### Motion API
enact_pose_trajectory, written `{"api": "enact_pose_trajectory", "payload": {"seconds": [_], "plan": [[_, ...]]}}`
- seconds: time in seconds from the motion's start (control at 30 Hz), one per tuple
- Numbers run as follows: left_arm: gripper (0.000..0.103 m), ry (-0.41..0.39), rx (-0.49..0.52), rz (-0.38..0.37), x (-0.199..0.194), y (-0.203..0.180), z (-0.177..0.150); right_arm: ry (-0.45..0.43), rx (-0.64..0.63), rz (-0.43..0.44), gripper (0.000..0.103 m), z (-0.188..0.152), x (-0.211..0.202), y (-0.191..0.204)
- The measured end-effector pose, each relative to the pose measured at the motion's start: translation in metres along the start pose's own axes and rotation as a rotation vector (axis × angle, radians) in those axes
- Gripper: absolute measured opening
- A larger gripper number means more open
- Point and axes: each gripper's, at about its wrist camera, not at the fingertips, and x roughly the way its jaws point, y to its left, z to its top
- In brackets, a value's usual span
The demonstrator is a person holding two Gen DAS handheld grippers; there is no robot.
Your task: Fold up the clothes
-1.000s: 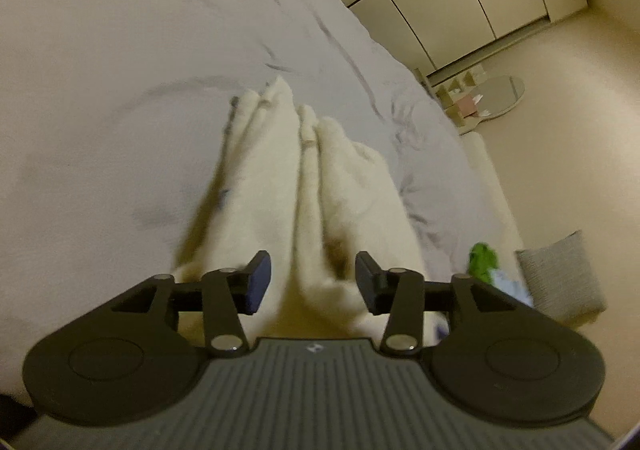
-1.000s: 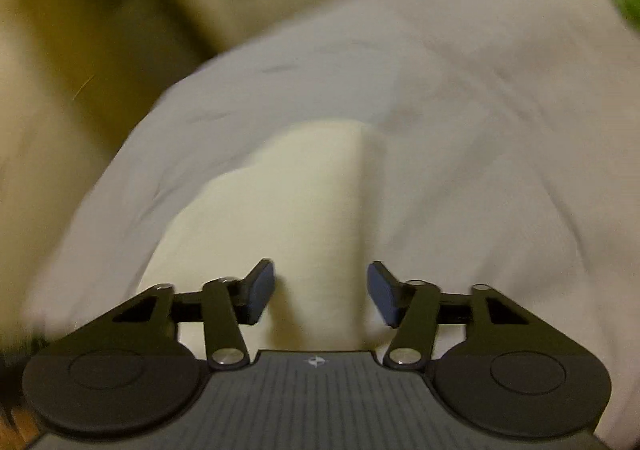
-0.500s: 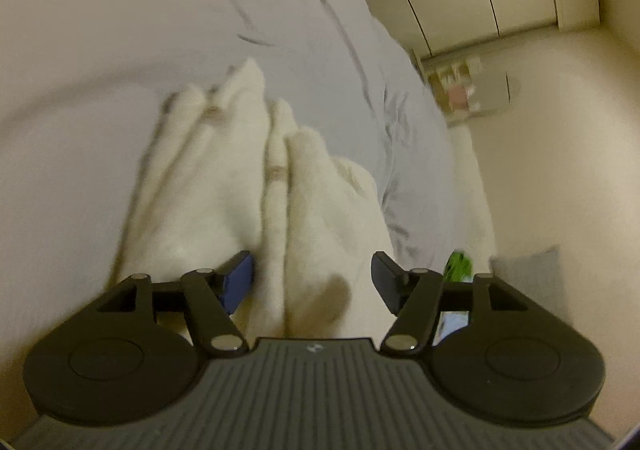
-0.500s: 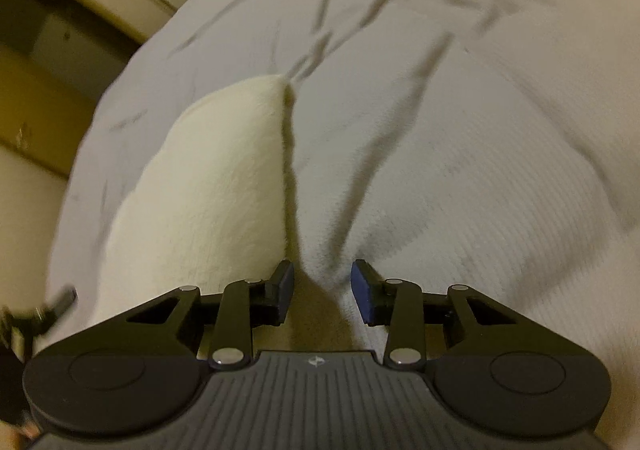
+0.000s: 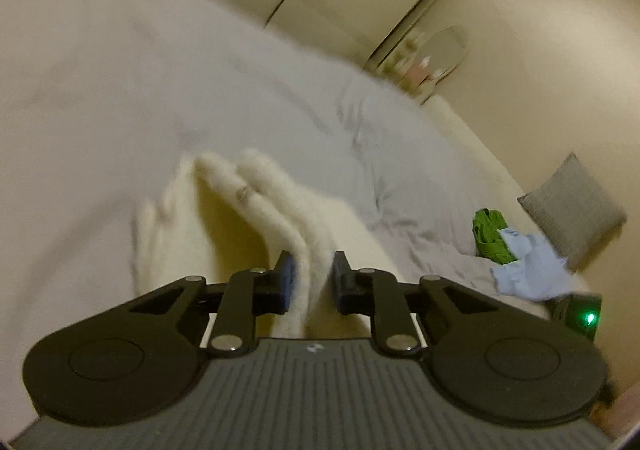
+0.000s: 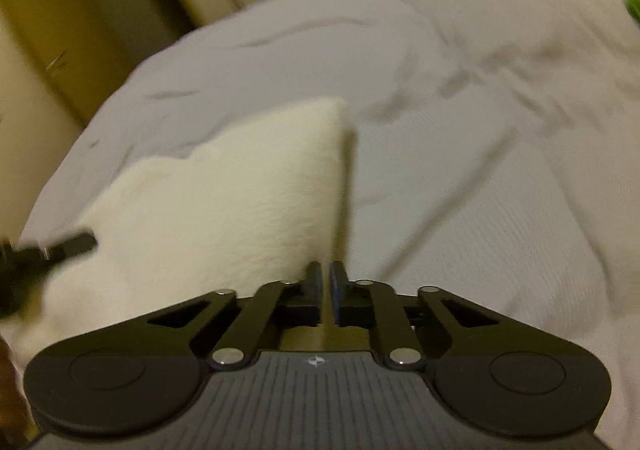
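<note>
Left gripper has its blue-padded jaws pinched on a thick fold of the fluffy cream-white fleece garment, which runs straight out ahead of it across the pale grey bedsheet. Right gripper is nearly closed on that fleece's thin edge, with the rest spreading to its left. A green cloth and light blue cloth sit near a grey cushion.

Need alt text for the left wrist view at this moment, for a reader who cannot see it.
The left tool is shut on a thick fold of a fluffy cream garment lifted off a pale grey bedspread. Green and light blue clothes lie at the bed's far right, near a grey cushion.
</note>
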Motion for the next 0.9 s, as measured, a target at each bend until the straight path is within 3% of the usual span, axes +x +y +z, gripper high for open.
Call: {"api": "enact_pose_trajectory", "payload": {"seconds": [0.03, 0.17, 0.23, 0.43, 0.57, 0.67, 0.8, 0.9], "plan": [[0.016, -0.019, 0.027, 0.009, -0.009, -0.001, -0.002, -0.011, -0.052, -0.009, 0.011, -0.002, -0.003, 0.01], [0.016, 0.035, -0.061, 0.053, -0.007, 0.032, -0.023, -0.026, -0.232, -0.073, 0.011, -0.016, -0.005, 0.043], [0.016, 0.062, -0.137, 0.061, -0.004, 0.053, -0.037, -0.015, -0.261, -0.07, 0.011, -0.019, -0.003, 0.048], [0.014, 0.022, -0.153, 0.06, -0.017, 0.058, -0.03, -0.006, -0.325, -0.09, 0.01, -0.026, 0.0, 0.065], [0.014, 0.053, -0.174, 0.075, -0.006, 0.064, -0.028, -0.012, -0.372, -0.148, 0.011, -0.032, 0.009, 0.079], [0.017, 0.074, -0.193, 0.089, 0.0, 0.071, -0.032, -0.029, -0.485, -0.203, 0.011, -0.043, 0.021, 0.09], [0.026, 0.069, -0.177, 0.114, 0.0, 0.059, -0.035, -0.046, -0.531, -0.208, 0.011, -0.047, 0.024, 0.09], [0.025, 0.066, -0.165, 0.133, 0.0, 0.05, -0.037, -0.049, -0.535, -0.218, 0.011, -0.048, 0.026, 0.09]]}}
